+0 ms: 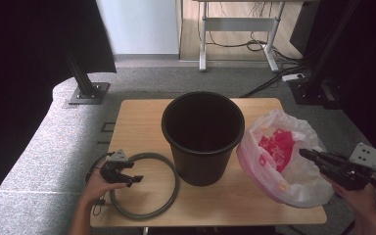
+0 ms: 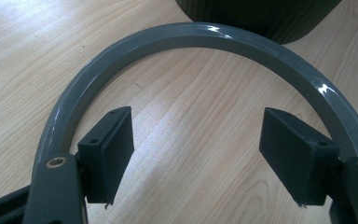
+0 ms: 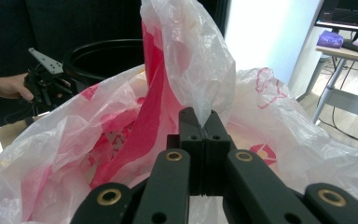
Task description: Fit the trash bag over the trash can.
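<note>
High view: left gripper (image 1: 136, 179) lies low on the table (image 1: 137, 122) in the person's left hand (image 1: 99, 186), jaws apart, nothing between them. Grey ring (image 1: 144, 185) lies flat on the wood; its near-left arc passes under the gripper body and the tips point across the inside of the loop. Black bin (image 1: 203, 137) stands upright just beyond the ring's far-right arc, well ahead of those jaws. Right gripper (image 1: 307, 155) is in the right hand (image 1: 360, 200), jaws together, pinching the near rim of the white-and-red plastic bag (image 1: 279, 156). Bag sits ahead of the tips with its mouth open upward, its far side touching the bin wall as far as I can tell

Left gripper view: both pads wide apart, bare table (image 2: 191, 140) between them, no contact. Ring (image 2: 205, 39) arcs ahead of and around the tips; its two ends run back outside each jaw, close beside them. Bin base (image 2: 261, 16) is straight ahead, past the arc

Right gripper view: jaws clamped tight on a fold of the bag (image 3: 200, 60); the film rises straight up from the tips as a peak. Rest of the bag billows ahead and on both sides of the jaws. Bin rim (image 3: 102, 53) is beyond the bag, up-left of the tips, with the left gripper (image 3: 46, 81) farther left
</note>
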Demonstrator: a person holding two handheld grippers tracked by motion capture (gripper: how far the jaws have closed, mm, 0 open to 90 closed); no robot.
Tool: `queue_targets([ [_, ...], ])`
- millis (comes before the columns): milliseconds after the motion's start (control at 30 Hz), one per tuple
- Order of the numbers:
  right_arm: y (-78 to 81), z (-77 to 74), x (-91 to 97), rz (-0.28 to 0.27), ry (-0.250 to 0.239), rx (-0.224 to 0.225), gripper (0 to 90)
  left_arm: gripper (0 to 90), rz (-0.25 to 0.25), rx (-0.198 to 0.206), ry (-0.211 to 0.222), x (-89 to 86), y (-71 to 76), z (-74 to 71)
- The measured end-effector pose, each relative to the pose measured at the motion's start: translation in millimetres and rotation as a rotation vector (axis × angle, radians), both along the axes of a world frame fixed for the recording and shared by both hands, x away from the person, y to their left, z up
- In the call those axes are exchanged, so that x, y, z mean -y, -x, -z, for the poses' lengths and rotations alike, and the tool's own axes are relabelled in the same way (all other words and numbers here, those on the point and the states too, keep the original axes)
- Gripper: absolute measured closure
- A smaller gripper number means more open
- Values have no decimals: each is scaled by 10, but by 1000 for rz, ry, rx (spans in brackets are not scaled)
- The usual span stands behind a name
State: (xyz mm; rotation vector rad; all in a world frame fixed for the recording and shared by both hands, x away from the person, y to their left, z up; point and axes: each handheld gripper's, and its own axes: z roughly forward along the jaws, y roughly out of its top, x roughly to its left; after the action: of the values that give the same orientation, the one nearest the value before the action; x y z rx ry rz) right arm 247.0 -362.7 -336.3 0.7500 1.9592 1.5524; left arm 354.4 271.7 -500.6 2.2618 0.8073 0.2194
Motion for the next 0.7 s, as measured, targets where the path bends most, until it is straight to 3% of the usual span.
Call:
queue_targets([
  [700, 18, -218, -36, -4, -12, 47, 891, 262, 1, -2, 1, 9, 1, 1],
])
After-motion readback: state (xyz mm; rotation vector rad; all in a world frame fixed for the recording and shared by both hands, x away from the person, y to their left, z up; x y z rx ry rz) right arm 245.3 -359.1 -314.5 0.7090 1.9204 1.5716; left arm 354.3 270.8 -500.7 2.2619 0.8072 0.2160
